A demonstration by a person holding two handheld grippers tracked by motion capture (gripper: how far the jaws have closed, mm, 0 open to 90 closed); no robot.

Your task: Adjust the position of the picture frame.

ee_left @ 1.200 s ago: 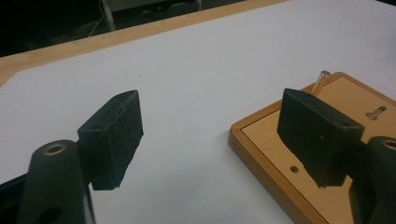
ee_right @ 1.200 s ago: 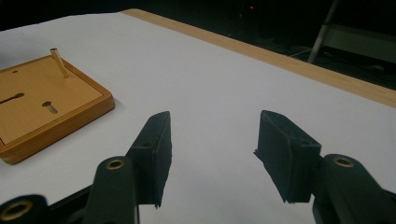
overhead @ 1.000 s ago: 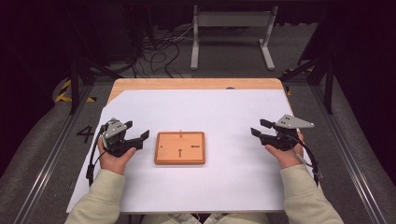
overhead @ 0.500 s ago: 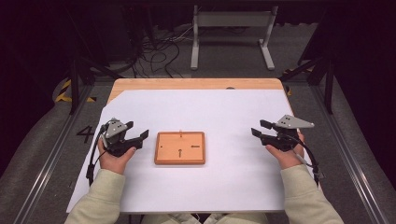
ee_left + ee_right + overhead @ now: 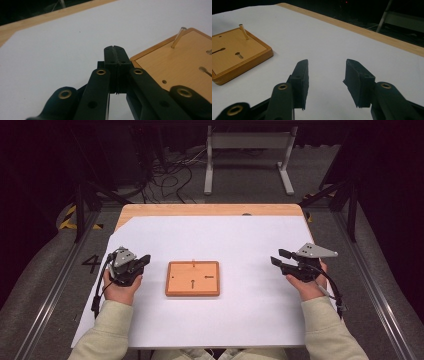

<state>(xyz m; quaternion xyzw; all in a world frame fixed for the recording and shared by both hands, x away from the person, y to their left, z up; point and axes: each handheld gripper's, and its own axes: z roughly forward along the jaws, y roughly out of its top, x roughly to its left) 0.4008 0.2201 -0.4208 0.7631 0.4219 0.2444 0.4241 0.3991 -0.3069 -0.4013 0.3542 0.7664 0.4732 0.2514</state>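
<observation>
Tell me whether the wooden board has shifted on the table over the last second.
No. In the high view the wooden board sits at the same spot on the white table cover, midway between the two tongs, at the same distance from the cover's far edge as before.

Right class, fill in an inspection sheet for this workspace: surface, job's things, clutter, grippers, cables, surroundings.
Surface: white sheet over a wooden table, bare wood at the far edge.
Job's things: wooden board at centre, with a thin metal pin standing tilted at its far edge; slots and holes in its face.
Clutter: nothing seen.
Grippers: left hand-held gripper jaws shut, empty; right hand-held gripper jaws open, empty. Both are apart from the board.
Cables: one trailing from each gripper; loose cables on the floor.
Surroundings: grey metal stand, dark floor.
</observation>
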